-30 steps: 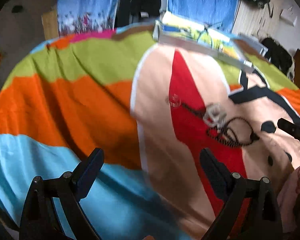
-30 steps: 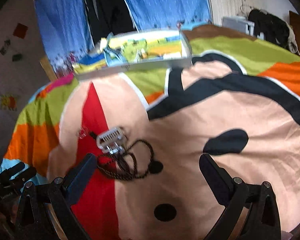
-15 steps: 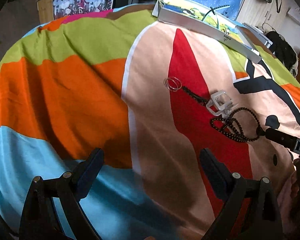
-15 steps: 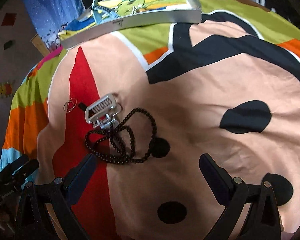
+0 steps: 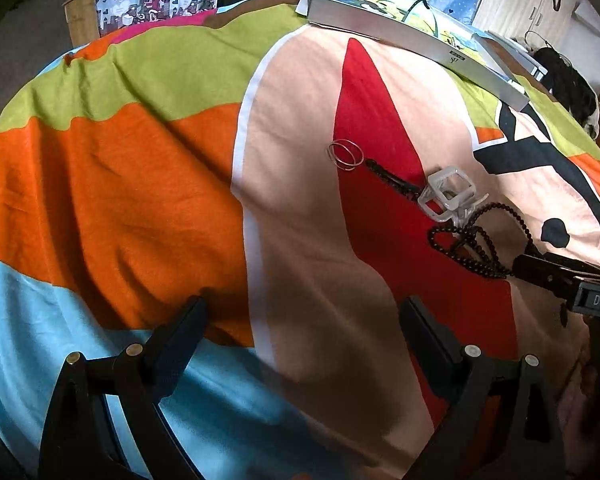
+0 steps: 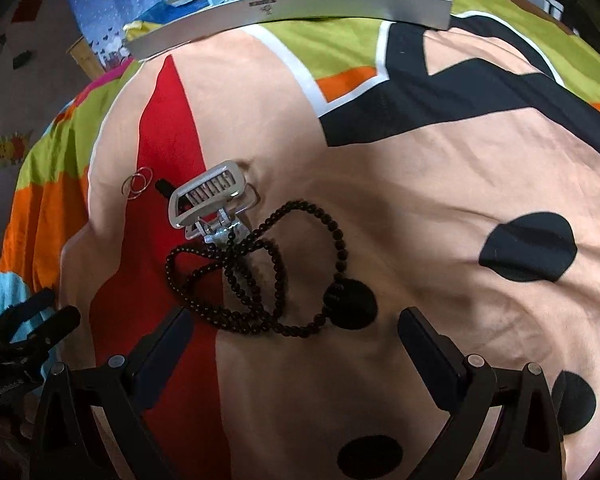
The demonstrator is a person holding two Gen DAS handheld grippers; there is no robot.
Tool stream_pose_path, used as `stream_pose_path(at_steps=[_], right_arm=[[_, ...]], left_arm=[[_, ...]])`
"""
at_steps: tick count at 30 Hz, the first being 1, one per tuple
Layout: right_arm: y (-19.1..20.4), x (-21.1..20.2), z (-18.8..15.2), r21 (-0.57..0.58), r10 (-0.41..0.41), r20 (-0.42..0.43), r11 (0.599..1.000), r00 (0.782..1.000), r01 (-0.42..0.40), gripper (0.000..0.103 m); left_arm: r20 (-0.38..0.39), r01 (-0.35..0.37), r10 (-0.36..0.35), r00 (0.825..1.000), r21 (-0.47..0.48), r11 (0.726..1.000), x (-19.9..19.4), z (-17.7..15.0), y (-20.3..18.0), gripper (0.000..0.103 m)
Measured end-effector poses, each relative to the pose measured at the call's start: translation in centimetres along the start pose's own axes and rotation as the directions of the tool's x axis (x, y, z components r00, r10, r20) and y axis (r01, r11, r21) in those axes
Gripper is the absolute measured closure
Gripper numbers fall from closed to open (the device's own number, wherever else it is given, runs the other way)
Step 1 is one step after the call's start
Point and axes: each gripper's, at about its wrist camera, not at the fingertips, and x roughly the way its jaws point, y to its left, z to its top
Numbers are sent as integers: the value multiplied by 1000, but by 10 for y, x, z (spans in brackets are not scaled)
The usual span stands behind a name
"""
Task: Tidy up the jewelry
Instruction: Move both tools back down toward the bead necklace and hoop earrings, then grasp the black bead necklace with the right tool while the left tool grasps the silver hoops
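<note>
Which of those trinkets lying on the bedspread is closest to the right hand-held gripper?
The black bead necklace: its loops lie just ahead of the right hand-held gripper. The pale hair clip and thin wire rings lie farther away.

Your left gripper (image 5: 302,330): matte black plastic, two flat rectangular pads (image 5: 180,334) on angled linkage arms, silver pivot pins at each joint. Your right gripper (image 6: 294,340): same build; seen from the left camera, its grey block bears white letters "DAS".
</note>
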Motion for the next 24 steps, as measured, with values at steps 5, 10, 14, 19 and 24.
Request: stream_pose_path(at_steps=[5, 10, 14, 19, 24], right_arm=[[7, -3, 1, -47, 3, 29, 999, 1000, -1, 0], [18, -4, 2, -115, 36, 48, 993, 998, -30, 0], [28, 3, 3, -167, 84, 30, 983, 996, -77, 0], [34, 19, 6, -194, 102, -9, 976, 995, -102, 3], [40, 32, 6, -233, 75, -30, 969, 997, -80, 33]], left_arm=[[47, -11, 11, 999, 10, 1000, 2, 8, -1, 10], [109, 2, -8, 994, 56, 998, 6, 25, -2, 10], [132, 43, -58, 990, 113, 993, 13, 36, -6, 10], [142, 83, -110, 984, 187, 979, 23, 46, -12, 15], [142, 79, -120, 983, 267, 961, 42, 62, -16, 37]])
